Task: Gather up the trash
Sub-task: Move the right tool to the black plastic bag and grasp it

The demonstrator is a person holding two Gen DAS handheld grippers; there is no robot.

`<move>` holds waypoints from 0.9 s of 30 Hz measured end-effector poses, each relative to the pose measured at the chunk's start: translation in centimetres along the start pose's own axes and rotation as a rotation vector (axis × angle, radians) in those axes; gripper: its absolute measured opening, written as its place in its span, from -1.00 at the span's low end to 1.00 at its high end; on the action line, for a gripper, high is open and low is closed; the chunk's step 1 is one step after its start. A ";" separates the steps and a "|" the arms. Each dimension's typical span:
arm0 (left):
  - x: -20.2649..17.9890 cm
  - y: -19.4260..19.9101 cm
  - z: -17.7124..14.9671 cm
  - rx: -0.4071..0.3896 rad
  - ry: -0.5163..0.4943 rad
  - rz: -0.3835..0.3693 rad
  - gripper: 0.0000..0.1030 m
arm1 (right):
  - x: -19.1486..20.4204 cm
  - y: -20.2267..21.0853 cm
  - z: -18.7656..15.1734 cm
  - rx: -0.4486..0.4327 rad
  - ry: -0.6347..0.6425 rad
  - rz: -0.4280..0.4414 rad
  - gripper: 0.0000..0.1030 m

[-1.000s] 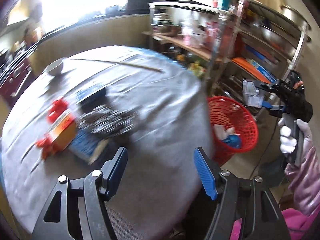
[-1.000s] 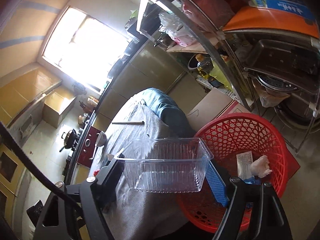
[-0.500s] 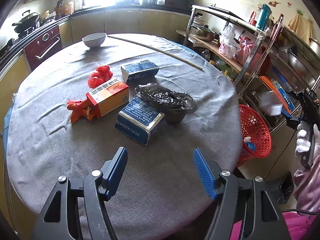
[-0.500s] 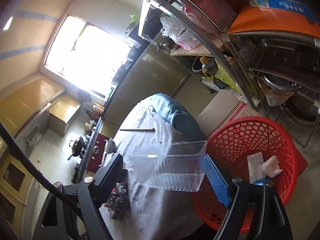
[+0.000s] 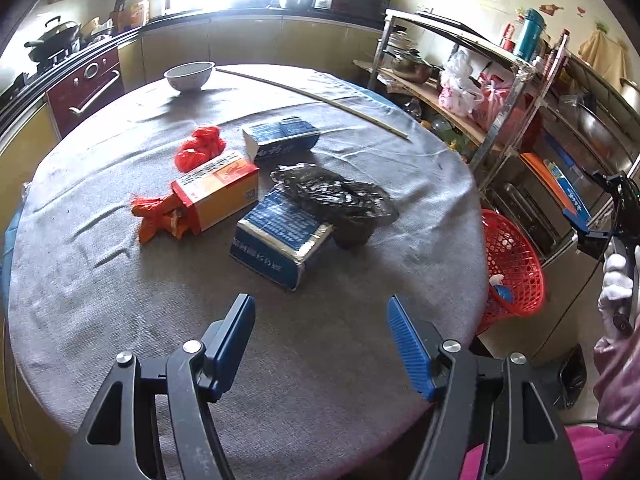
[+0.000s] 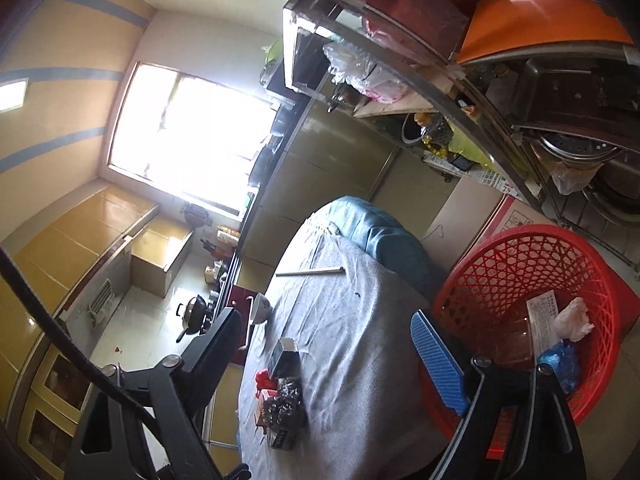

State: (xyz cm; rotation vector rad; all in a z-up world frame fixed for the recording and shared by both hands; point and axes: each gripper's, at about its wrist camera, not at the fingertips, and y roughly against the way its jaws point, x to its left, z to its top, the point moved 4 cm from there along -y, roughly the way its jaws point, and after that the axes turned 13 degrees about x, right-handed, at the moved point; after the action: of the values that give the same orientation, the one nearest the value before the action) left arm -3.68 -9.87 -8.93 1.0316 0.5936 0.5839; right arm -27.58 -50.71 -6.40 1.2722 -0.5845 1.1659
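Left tool reaching for the next piece of trash
Both the left tool and right tool gape empty; approach the blue carton mid-counter squarely, then carry it to the red basket off the counter's right edge

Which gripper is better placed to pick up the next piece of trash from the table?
Left. The left gripper is open over the table, facing the blue box. The right gripper is open beside the red basket, off the table's edge.
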 end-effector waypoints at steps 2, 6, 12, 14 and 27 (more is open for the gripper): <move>0.5 -0.1 0.0 0.001 0.017 0.002 0.35 | 0.0 -1.1 -0.4 0.034 0.004 -0.017 0.73; 2.0 -0.5 0.2 0.008 0.060 -0.010 0.37 | -0.2 -3.3 -1.5 0.092 0.007 -0.027 0.73; 2.8 -1.4 1.5 0.014 0.091 -0.072 0.45 | 0.2 -5.9 -2.5 0.157 0.023 -0.046 0.73; 2.7 -1.9 2.0 0.014 0.085 -0.068 0.45 | 0.6 -6.3 -2.8 0.175 0.036 -0.049 0.73; 4.9 -3.6 0.2 0.076 0.183 -0.132 0.45 | 9.1 -17.7 -8.1 0.458 0.332 -0.066 0.73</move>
State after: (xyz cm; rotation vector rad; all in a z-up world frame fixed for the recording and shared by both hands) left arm 0.48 -7.97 -12.95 1.0081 0.8440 0.5455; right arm -10.36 -37.91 -8.02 1.4218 -0.0251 1.4686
